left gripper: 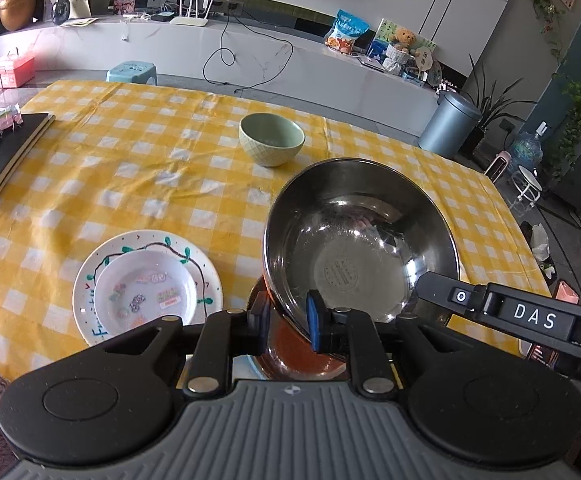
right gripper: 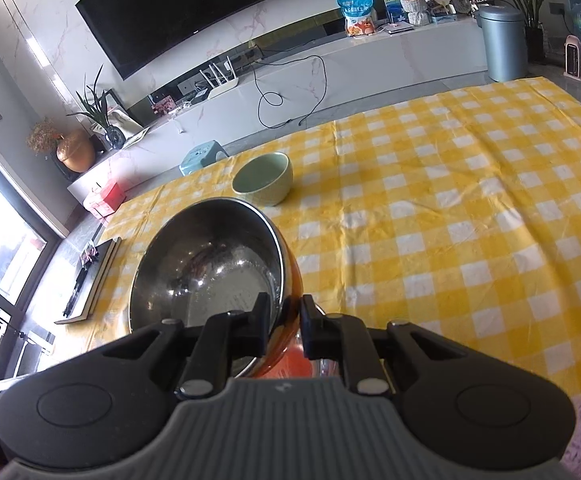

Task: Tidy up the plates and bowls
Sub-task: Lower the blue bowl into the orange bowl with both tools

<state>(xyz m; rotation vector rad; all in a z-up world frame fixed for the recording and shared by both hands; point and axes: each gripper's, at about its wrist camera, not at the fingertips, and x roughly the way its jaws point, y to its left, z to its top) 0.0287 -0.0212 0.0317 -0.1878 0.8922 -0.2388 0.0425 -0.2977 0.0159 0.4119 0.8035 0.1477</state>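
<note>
A steel bowl [left gripper: 360, 236] with an orange outside is held tilted above the yellow checked tablecloth [left gripper: 130, 168]. My left gripper [left gripper: 288, 324] is shut on its near rim. My right gripper [right gripper: 284, 320] is shut on the opposite rim of the same steel bowl [right gripper: 210, 268]; its arm shows in the left wrist view [left gripper: 510, 312]. A green ceramic bowl [left gripper: 271, 139] stands upright farther back and also shows in the right wrist view [right gripper: 263, 178]. A small white dish with stickers [left gripper: 144, 290] sits on a decorated white plate [left gripper: 90, 276] at the near left.
A black notebook [left gripper: 2, 156] with a clip lies at the table's left edge and shows in the right wrist view [right gripper: 90, 276]. A long white TV console [left gripper: 250, 52], a grey bin [left gripper: 448, 120] and a blue stool [left gripper: 132, 71] stand beyond the table.
</note>
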